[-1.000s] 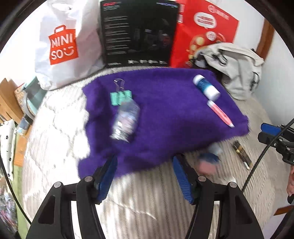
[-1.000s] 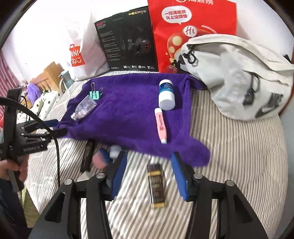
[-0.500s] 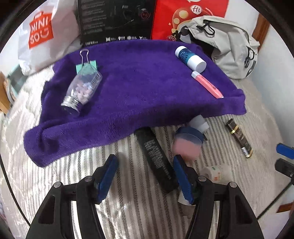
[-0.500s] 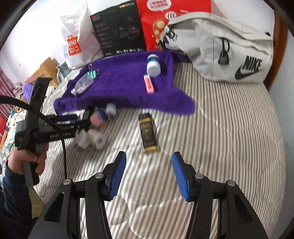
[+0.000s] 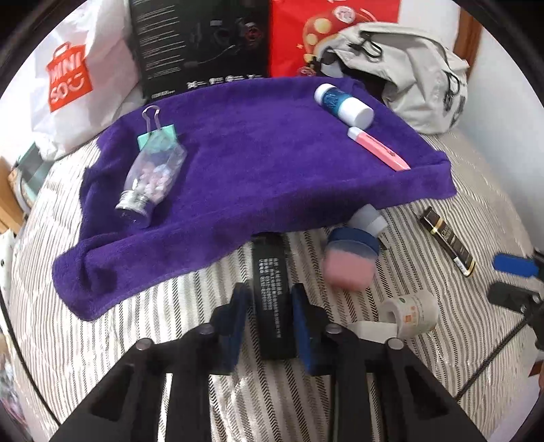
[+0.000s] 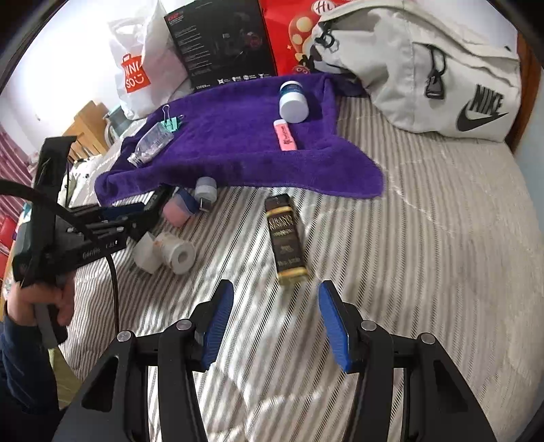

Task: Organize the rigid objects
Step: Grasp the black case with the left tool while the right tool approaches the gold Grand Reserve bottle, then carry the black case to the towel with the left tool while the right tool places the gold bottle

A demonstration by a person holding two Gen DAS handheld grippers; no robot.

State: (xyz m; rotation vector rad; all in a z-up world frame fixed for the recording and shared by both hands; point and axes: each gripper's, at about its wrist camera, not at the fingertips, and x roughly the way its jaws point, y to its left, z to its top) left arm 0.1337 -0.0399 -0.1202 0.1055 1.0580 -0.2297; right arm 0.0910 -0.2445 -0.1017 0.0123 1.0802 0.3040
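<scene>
My left gripper [image 5: 268, 307] is shut on a black rectangular case [image 5: 270, 272] that lies on the striped bed just below the purple towel [image 5: 265, 163]. To its right lie a pink-and-blue jar [image 5: 350, 260], a white bottle [image 5: 369, 219] and a tape roll [image 5: 411, 312]. On the towel rest a clear bottle of beads [image 5: 153, 180], a teal binder clip [image 5: 156, 131], a blue-and-white tub [image 5: 343, 105] and a pink cutter [image 5: 377, 148]. My right gripper [image 6: 275, 319] hangs open above the bed, just short of a black-and-gold box [image 6: 285, 243].
A white Miniso bag [image 5: 74, 78], a black carton [image 5: 200, 44], a red bag [image 5: 319, 30] and a grey Nike bag [image 6: 435, 71] line the far side of the bed. A hand [image 6: 37, 302] holds the left gripper's handle at left. Wooden furniture [image 6: 85, 119] stands beyond the bed.
My left gripper moved forward and closed on the black case. My right gripper drew back from the black-and-gold box and stayed open.
</scene>
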